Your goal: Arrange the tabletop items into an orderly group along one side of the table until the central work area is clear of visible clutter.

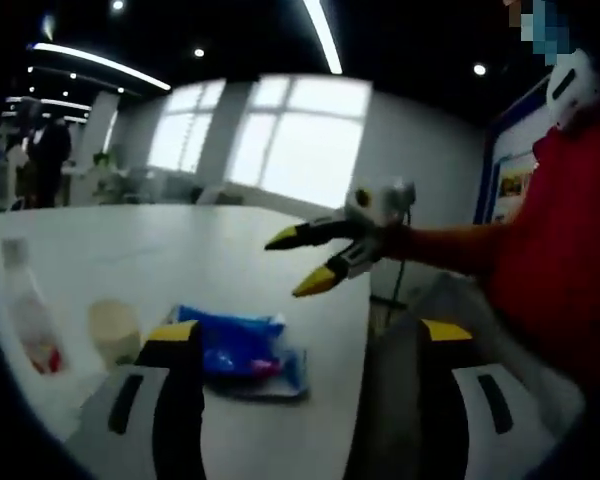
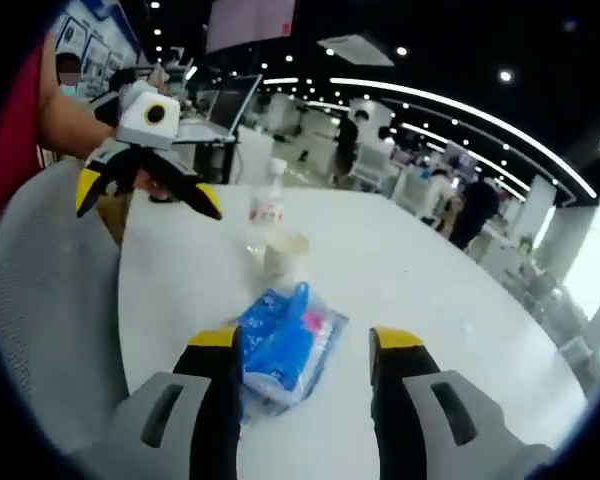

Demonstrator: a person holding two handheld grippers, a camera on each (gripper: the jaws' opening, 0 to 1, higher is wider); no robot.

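1. My right gripper (image 2: 305, 345) stood open over the white table (image 2: 430, 290); the blue packet (image 2: 285, 345) lay between its jaws.
2. My left gripper (image 1: 305, 340) was open too, the packet just ahead of its left jaw.
3. The cup (image 2: 285, 252) and bottle (image 2: 266, 212) stood together beyond.

Both grippers' fingers (image 1: 180, 335) apart, empty

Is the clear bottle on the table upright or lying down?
Upright. In the right gripper view the bottle stands on the white table with its cap up, just behind the cup.
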